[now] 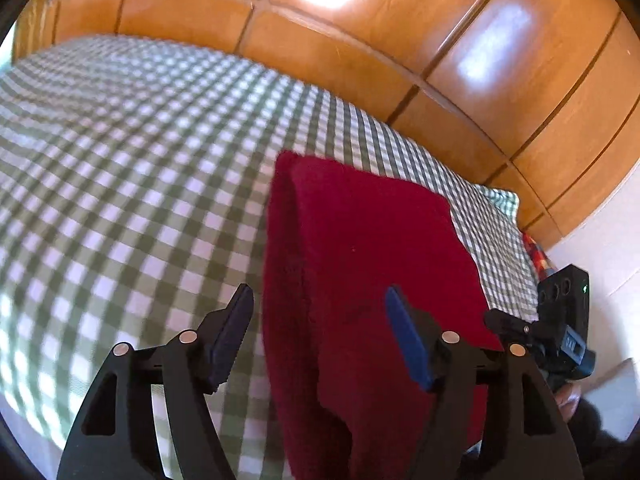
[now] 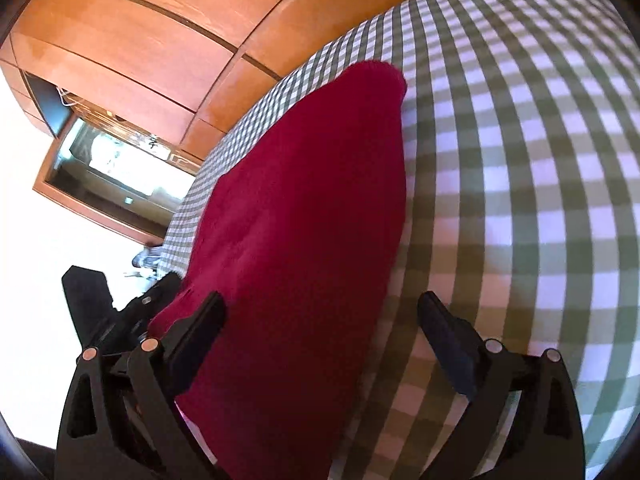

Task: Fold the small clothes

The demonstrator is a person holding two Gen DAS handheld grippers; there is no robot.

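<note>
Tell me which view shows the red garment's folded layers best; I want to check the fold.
The left wrist view: the red garment shows an upper layer lying over a lower one, whose strip runs along its left edge, on the checked bedspread. The right wrist view shows the garment as one long red shape, layers indistinct.

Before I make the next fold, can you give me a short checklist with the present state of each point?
1. Left tongs free of the dark red fleecy cloth: ok, the fingers stand apart with the cloth's edge between them, not pinched.
2. Right tongs free: ok, wide open over the cloth's near end.
3. Cloth already doubled: ok, a second layer shows along its left edge in the left wrist view.
4. Cloth lies wholly on the green and white checked bedcover: cannot tell, its near end is hidden behind the tongs.
5. Layers lined up: not ok, the lower layer sticks out at the left side.
</note>
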